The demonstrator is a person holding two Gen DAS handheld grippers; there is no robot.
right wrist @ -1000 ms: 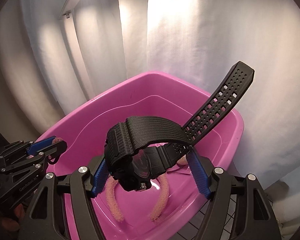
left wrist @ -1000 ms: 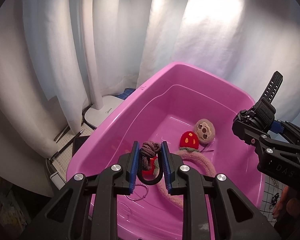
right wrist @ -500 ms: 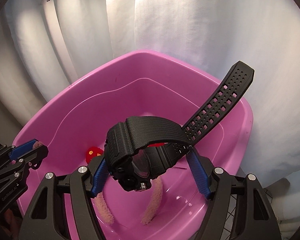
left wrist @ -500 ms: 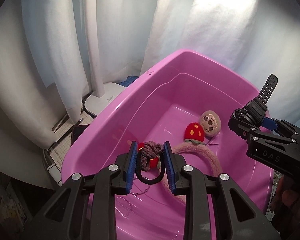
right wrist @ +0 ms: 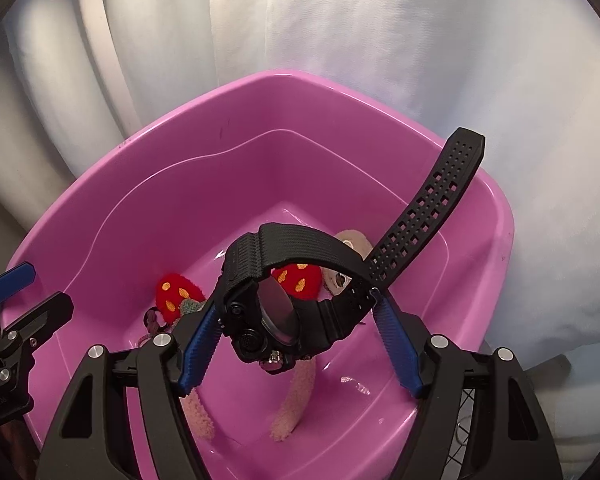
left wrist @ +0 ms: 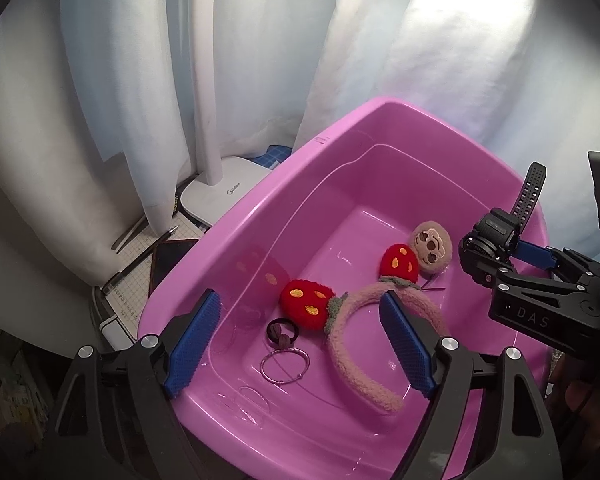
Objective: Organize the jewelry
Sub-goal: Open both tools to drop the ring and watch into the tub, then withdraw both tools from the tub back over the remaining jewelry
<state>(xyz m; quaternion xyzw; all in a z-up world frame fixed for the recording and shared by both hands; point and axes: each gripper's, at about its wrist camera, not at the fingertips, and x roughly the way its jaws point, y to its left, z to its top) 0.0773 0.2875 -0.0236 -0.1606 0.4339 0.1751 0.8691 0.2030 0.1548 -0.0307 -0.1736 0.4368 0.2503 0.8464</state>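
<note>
**Hair tie lands in pink tub as watch waits above it**

The left gripper [left wrist: 300, 344] hangs over the tub with its blue-padded jaws opening wide and nothing between them. Below and between its fingers, the small dark hair tie with a brown knot [left wrist: 282, 331] lies on the tub floor, touching a thin silver wire bangle [left wrist: 285, 365] just nearer the gripper. Beyond the fingers rests a fuzzy pink headband with two red strawberry plushes [left wrist: 380, 312], and past that a round beige plush face [left wrist: 431, 245].

The right gripper [right wrist: 296, 320] is clamped on a chunky black digital watch with a perforated rubber strap [right wrist: 276, 312]: its left pad presses the case, its right pad the strap by the case, while the free strap end stands up to the right.

The left wrist view alone shows the bangle, the tie lying free and the watch held over the tub's right rim. The right wrist view alone shows the watch's glass face turned sideways and the headband's two ends [right wrist: 288, 412] beneath it; there the tie is a partly hidden dark shape behind the left finger.

A second ago the left jaws pinched the tie above the tub floor; now it lies loose. The watch hangs lower over the tub than before.

The glossy pink plastic tub [left wrist: 236, 240] sits on a gridded cutting mat [left wrist: 132, 280], with a dark phone [left wrist: 168, 260], a pen [left wrist: 152, 248] and a white lamp base [left wrist: 224, 192] to the left of the fingers. White curtains [left wrist: 100, 60] close the background.
</note>
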